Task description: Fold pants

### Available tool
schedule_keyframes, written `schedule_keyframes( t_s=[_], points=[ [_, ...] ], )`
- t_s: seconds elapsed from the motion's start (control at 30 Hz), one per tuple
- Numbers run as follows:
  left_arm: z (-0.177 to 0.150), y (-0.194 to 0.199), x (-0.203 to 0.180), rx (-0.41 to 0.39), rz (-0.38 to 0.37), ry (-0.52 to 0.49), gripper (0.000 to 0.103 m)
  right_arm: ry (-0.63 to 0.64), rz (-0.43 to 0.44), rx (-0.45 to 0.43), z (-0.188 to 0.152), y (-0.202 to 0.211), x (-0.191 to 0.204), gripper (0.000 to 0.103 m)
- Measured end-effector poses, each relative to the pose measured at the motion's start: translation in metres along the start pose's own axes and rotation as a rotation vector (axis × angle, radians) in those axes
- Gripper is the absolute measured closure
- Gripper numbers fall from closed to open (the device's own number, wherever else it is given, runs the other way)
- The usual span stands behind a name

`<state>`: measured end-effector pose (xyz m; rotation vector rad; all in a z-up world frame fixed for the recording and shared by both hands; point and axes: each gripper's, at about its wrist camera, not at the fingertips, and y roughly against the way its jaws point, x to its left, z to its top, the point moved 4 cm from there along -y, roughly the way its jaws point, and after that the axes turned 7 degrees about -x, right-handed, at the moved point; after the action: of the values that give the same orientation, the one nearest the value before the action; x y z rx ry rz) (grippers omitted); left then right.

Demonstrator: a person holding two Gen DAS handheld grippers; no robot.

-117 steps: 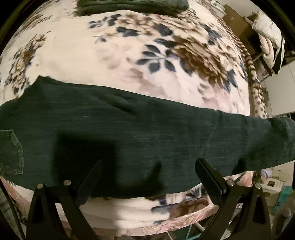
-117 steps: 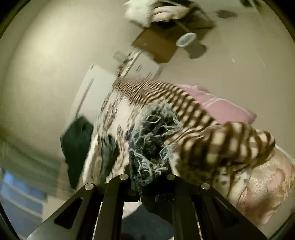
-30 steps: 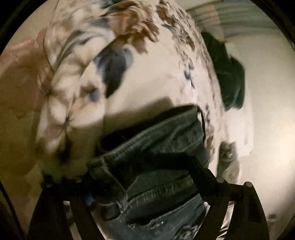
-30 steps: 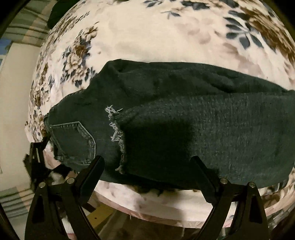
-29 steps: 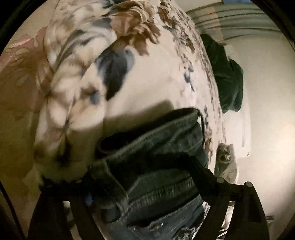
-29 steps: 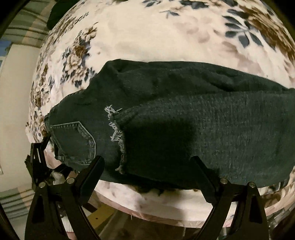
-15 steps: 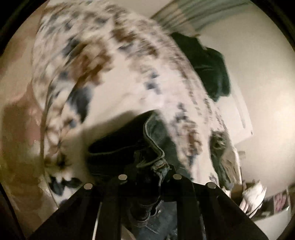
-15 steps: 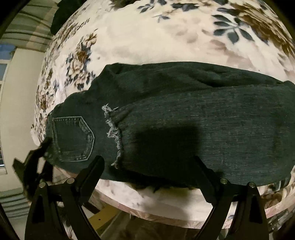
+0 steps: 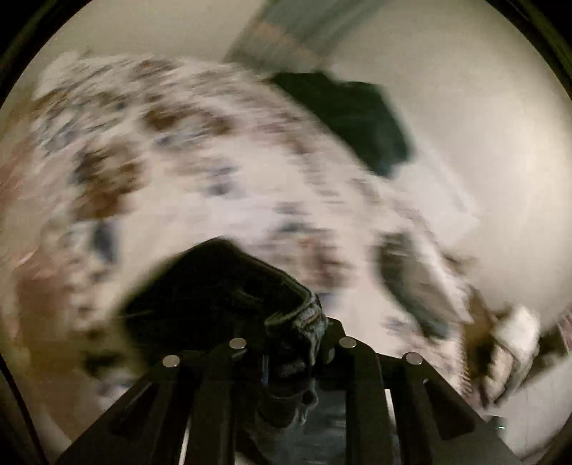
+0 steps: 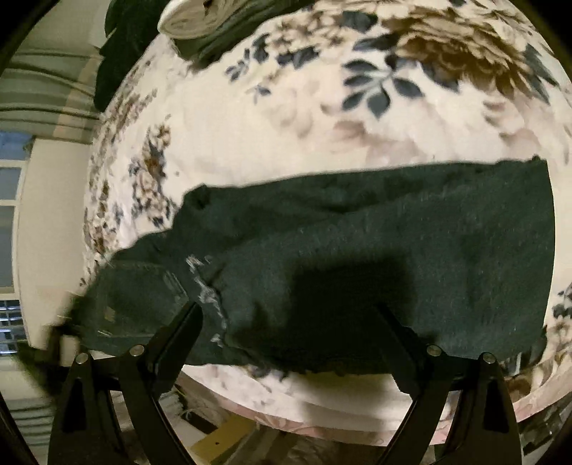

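Dark denim pants (image 10: 357, 257) lie across the near edge of a floral blanket (image 10: 286, 118), the legs folded over so the frayed hem (image 10: 207, 297) rests by the seat end at left. My right gripper (image 10: 289, 322) is open and empty, just above the near edge of the pants. My left gripper (image 9: 291, 343) is shut on the waistband of the pants (image 9: 300, 314) and lifts it off the blanket (image 9: 214, 179); this view is heavily blurred.
A dark green garment (image 9: 357, 118) lies at the far end of the bed, also seen in the right wrist view (image 10: 118, 53), next to a light folded item (image 10: 200, 18). The bed edge drops to the floor (image 10: 232, 436) just below my right gripper.
My left gripper closed on the waistband and is swinging up and across with it. The seat end of the pants has shifted in the right view. My right gripper stays open.
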<state>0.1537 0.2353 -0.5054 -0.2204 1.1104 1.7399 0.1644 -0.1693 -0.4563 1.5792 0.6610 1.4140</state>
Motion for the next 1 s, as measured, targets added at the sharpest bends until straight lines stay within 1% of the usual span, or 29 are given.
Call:
schedule_keyframes(
  t_s=[0.03, 0.07, 0.1, 0.13, 0.17, 0.2, 0.23, 0.27, 0.3, 0.33, 0.37, 0.4, 0.43, 0.47, 0.53, 0.6, 0.7, 0.77, 0.8, 0.83, 0.87, 0.9, 0.93, 1.0],
  points=[
    [-0.003, -0.015, 0.044, 0.048, 0.052, 0.101, 0.079, 0.003, 0.006, -0.003, 0.002, 0.001, 0.001, 0.007],
    [-0.008, -0.023, 0.075, 0.083, 0.070, 0.190, 0.076, 0.007, 0.016, -0.004, 0.003, 0.003, 0.004, 0.007],
    [-0.013, -0.028, 0.101, 0.106, 0.062, 0.278, 0.067, 0.009, 0.021, -0.003, 0.003, 0.003, 0.005, 0.007],
    [-0.018, -0.035, 0.133, 0.129, 0.056, 0.390, 0.059, 0.009, 0.029, 0.003, 0.002, 0.002, 0.008, 0.007],
    [-0.020, -0.036, 0.150, 0.127, 0.052, 0.440, 0.058, 0.007, 0.036, 0.010, -0.001, 0.001, 0.010, 0.007],
    [-0.021, -0.038, 0.162, 0.122, 0.022, 0.487, 0.051, 0.002, 0.044, 0.027, -0.004, -0.003, 0.011, 0.007],
    [-0.022, -0.041, 0.174, 0.120, -0.019, 0.538, 0.048, 0.002, 0.042, 0.035, -0.008, -0.006, 0.013, 0.007],
    [-0.022, -0.044, 0.176, 0.118, -0.062, 0.567, 0.046, 0.004, 0.037, 0.053, -0.012, -0.012, 0.014, 0.007],
    [-0.023, -0.046, 0.176, 0.119, -0.105, 0.588, 0.042, 0.007, 0.032, 0.063, -0.016, -0.016, 0.015, 0.007],
    [-0.024, -0.048, 0.172, 0.127, -0.133, 0.594, 0.042, 0.013, 0.022, 0.076, -0.019, -0.022, 0.017, 0.007],
    [-0.025, -0.051, 0.164, 0.147, -0.174, 0.580, 0.042, 0.016, 0.019, 0.082, -0.022, -0.025, 0.018, 0.007],
    [-0.027, -0.053, 0.154, 0.165, -0.182, 0.540, 0.037, 0.017, 0.017, 0.091, -0.024, -0.028, 0.020, 0.007],
    [-0.027, -0.052, 0.147, 0.166, -0.175, 0.496, 0.031, 0.017, 0.011, 0.100, -0.026, -0.032, 0.022, 0.007],
    [-0.029, -0.054, 0.144, 0.167, -0.173, 0.470, 0.028, 0.018, 0.007, 0.103, -0.027, -0.034, 0.024, 0.007],
    [-0.038, -0.066, 0.143, 0.205, -0.170, 0.471, 0.027, 0.027, -0.002, 0.106, -0.026, -0.036, 0.030, 0.007],
    [-0.035, -0.069, 0.141, 0.183, -0.163, 0.454, 0.025, 0.039, -0.005, 0.106, -0.024, -0.037, 0.035, 0.007],
    [-0.029, -0.080, 0.134, 0.171, -0.133, 0.470, 0.021, 0.059, -0.015, 0.108, -0.019, -0.039, 0.044, 0.007],
    [-0.026, -0.086, 0.124, 0.163, -0.102, 0.442, 0.021, 0.058, -0.014, 0.108, -0.016, -0.041, 0.047, 0.007],
    [-0.026, -0.086, 0.119, 0.158, -0.086, 0.421, 0.032, 0.056, -0.010, 0.108, -0.016, -0.041, 0.049, 0.007],
    [-0.026, -0.086, 0.114, 0.152, -0.078, 0.399, 0.057, 0.056, -0.007, 0.105, -0.015, -0.041, 0.051, 0.008],
    [-0.026, -0.084, 0.112, 0.152, -0.065, 0.382, 0.064, 0.061, -0.005, 0.102, -0.016, -0.042, 0.053, 0.008],
    [-0.025, -0.081, 0.111, 0.145, -0.054, 0.361, 0.069, 0.071, -0.008, 0.096, -0.016, -0.042, 0.055, 0.008],
    [-0.022, -0.073, 0.106, 0.133, -0.034, 0.326, 0.071, 0.079, -0.013, 0.092, -0.017, -0.041, 0.056, 0.008],
    [-0.017, -0.056, 0.094, 0.110, -0.022, 0.282, 0.074, 0.092, -0.023, 0.083, -0.018, -0.041, 0.056, 0.008]
  ],
)
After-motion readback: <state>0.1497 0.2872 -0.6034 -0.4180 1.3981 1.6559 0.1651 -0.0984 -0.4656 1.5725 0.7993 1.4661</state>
